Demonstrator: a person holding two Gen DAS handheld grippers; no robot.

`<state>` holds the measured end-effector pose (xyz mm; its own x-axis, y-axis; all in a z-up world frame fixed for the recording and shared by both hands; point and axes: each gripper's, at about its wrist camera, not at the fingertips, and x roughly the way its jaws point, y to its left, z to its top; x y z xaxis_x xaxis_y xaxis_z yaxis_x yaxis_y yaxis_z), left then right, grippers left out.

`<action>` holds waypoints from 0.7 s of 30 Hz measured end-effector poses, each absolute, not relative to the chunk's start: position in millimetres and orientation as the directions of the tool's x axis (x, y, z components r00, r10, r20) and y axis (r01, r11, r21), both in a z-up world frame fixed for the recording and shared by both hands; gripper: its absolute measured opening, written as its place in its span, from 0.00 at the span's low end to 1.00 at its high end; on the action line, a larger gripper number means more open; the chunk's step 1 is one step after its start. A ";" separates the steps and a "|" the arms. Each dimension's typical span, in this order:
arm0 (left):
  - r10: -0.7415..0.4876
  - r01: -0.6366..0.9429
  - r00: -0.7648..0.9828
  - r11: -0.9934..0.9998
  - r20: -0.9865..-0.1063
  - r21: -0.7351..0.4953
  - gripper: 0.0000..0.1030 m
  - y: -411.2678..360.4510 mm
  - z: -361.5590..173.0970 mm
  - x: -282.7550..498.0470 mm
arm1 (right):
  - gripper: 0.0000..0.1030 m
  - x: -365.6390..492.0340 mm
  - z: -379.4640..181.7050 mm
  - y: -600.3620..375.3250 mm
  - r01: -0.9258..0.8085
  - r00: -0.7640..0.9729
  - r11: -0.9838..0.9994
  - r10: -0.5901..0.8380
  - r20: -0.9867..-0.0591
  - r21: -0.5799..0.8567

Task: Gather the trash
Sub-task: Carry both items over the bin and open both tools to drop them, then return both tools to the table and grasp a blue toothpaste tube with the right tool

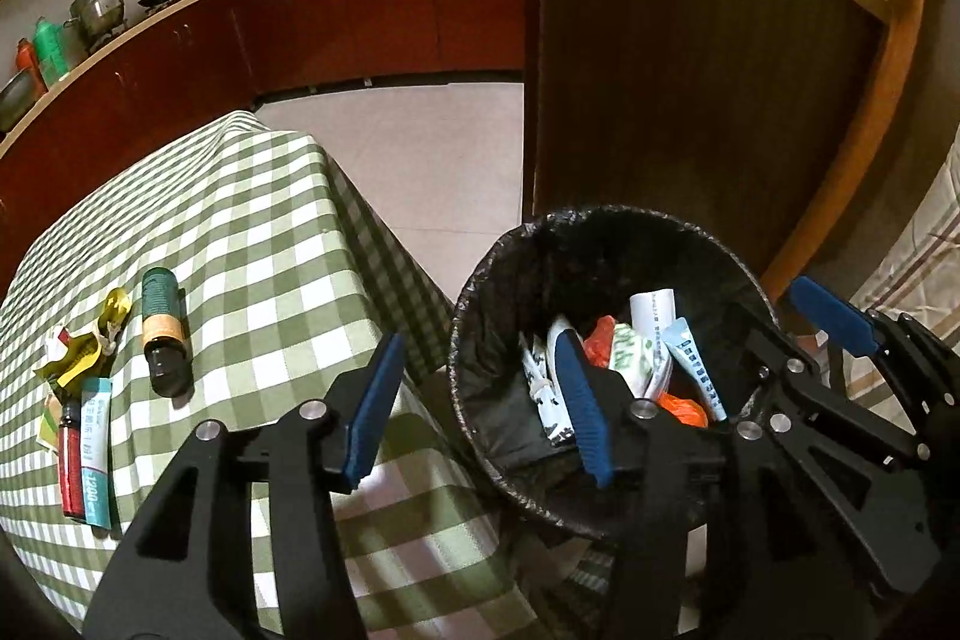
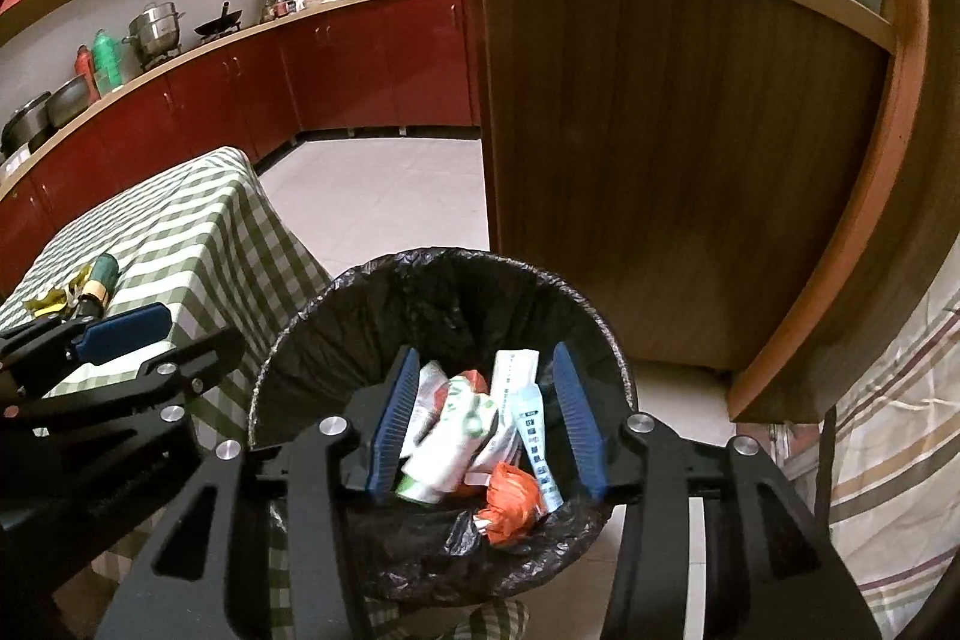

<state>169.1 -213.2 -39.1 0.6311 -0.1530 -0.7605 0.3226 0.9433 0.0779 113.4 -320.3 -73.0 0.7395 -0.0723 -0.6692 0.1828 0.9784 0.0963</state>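
Note:
A bin lined with a black bag (image 1: 480,292) stands on the floor beside the checked table (image 1: 252,232). Inside lie white and green packets (image 2: 456,430), a teal sachet (image 2: 534,430) and an orange wrapper (image 2: 510,496). My left gripper (image 1: 480,406) hangs open and empty over the bin's near-left rim. My right gripper (image 2: 486,424) is open above the bin (image 2: 456,259), with the packets showing below between its fingers, untouched by the pads. On the table remain a dark green bottle (image 1: 162,334), yellow wrappers (image 1: 90,340), a red vial (image 1: 71,460) and a teal packet (image 1: 96,454).
A tall wooden counter (image 1: 690,70) stands right behind the bin. Red kitchen cabinets (image 1: 360,10) run along the back wall, with pale tiled floor (image 1: 432,160) in front. A striped cloth (image 2: 900,430) hangs at the right.

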 end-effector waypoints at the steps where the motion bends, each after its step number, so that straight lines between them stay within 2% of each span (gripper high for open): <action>1: -0.153 0.323 0.632 0.943 -0.760 0.078 0.50 -211.9 -38.1 168.5 | 0.45 112.7 -71.7 -320.1 0.183 0.741 0.978 -0.072 -0.668 0.097; 11: -0.143 0.300 0.648 0.951 -0.748 0.079 0.50 -184.2 -26.9 147.4 | 0.45 108.3 -64.3 -307.3 0.164 0.748 0.982 -0.060 -0.661 0.096; 21: -0.089 0.226 0.659 0.970 -0.747 0.084 0.50 -121.3 -16.2 129.3 | 0.45 105.1 -52.0 -269.8 0.100 0.753 0.991 -0.019 -0.657 0.087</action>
